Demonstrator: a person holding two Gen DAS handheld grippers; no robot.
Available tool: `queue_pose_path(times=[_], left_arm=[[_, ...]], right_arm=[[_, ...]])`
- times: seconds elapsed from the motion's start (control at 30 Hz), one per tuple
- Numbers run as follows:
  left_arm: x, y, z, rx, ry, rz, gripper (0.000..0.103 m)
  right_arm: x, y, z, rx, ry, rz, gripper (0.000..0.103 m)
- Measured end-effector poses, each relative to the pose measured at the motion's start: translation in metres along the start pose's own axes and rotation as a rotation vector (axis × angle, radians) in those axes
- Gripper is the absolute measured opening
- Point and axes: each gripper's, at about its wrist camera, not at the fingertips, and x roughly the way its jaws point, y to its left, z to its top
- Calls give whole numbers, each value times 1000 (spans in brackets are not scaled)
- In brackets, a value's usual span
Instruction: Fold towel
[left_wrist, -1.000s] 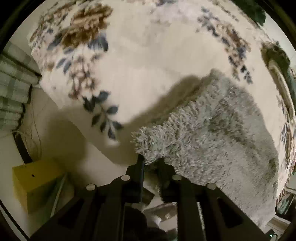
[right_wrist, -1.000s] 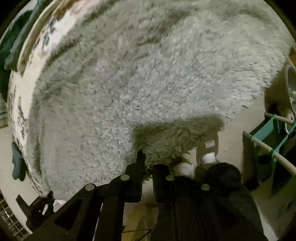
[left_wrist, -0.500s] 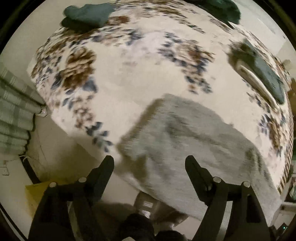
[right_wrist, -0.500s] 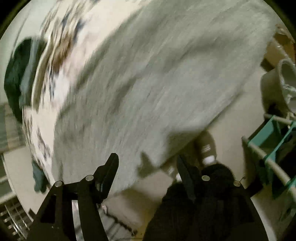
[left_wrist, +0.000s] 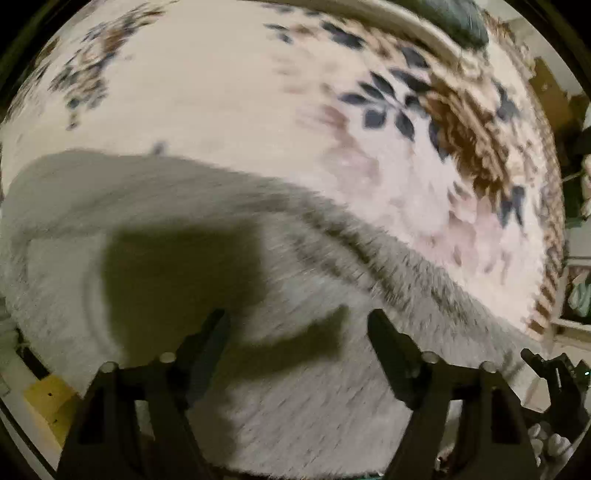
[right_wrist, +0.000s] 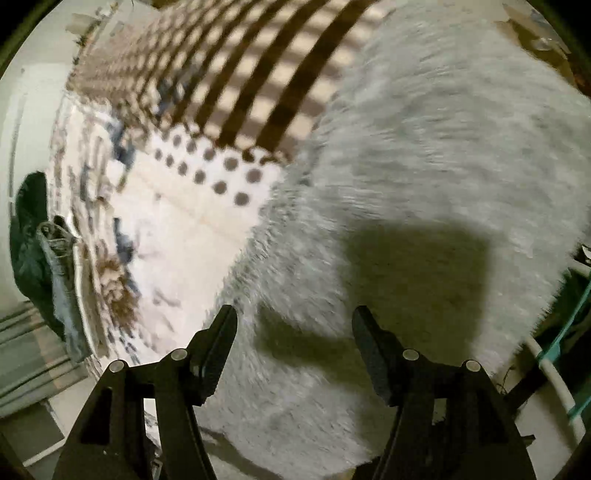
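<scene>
- floral bedspread (left_wrist: 229, 92) fills the background; grey shaggy towel (left_wrist: 303, 369) lies flat on it at the near edge of the bed, part overhanging toward the person.
- left gripper (left_wrist: 297, 343) and right gripper (right_wrist: 293, 338) both hover over the towel, jaws spread wide, holding nothing.
- frames are blurred, so i can't tell how many layers there are.
- next grab, my call: find each corner, pinch the full pile thickness, lift both ends level to avoid a skewed fold.
- dark clothes (right_wrist: 27, 236) sit well clear.
</scene>
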Motion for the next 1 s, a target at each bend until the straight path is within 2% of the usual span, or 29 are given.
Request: queue_pose_path(times=[0.03, 0.07, 0.1, 0.13, 0.17, 0.23, 0.43, 0.57, 0.67, 0.73, 0.8, 0.83, 0.87, 0.93, 0.97, 1.0], left_arm=[[7, -5, 4, 4, 5, 17, 54], [14, -7, 8, 2, 13, 38, 49], [20, -7, 13, -14, 22, 49, 38], [23, -4, 17, -36, 16, 53, 25], [22, -1, 20, -55, 4, 56, 19], [17, 6, 25, -68, -23, 47, 9], [-14, 20, 32, -97, -87, -2, 6], [-28, 23, 48, -106, -154, 22, 4], [-29, 27, 63, -101, -162, 32, 4], [-30, 29, 68, -93, -131, 25, 5], [-35, 32, 67, -99, -115, 7, 5], [-37, 29, 61, -88, -106, 2, 6], [-38, 23, 54, -79, -97, 8, 6], [-42, 20, 36, -68, -76, -3, 11], [-42, 16, 28, -63, -66, -14, 14], [-42, 11, 19, -51, -55, -20, 22]], right_arm=[[8, 2, 2, -3, 10, -21, 66], [16, 3, 5, -3, 20, -44, 57], [21, 3, 6, 1, 25, -58, 34], [25, 3, 8, 7, 29, -74, 20], [25, 2, 9, 11, 18, -89, 11], [20, 3, 9, 6, -17, -84, 9], [-2, 13, 10, -24, -60, -65, 8], [-8, 22, 14, -36, -77, -58, 8], [-6, 26, 16, -34, -74, -56, 8], [-5, 27, 16, -32, -77, -54, 8], [-3, 23, 15, -16, -61, -56, 10], [1, 19, 16, -6, -24, -61, 12], [6, 19, 15, -7, 1, -61, 18], [4, 11, 10, -19, 47, 2, 41], [-2, 6, 6, -24, 46, 17, 59], [-10, -1, 2, -29, 25, 21, 68]])
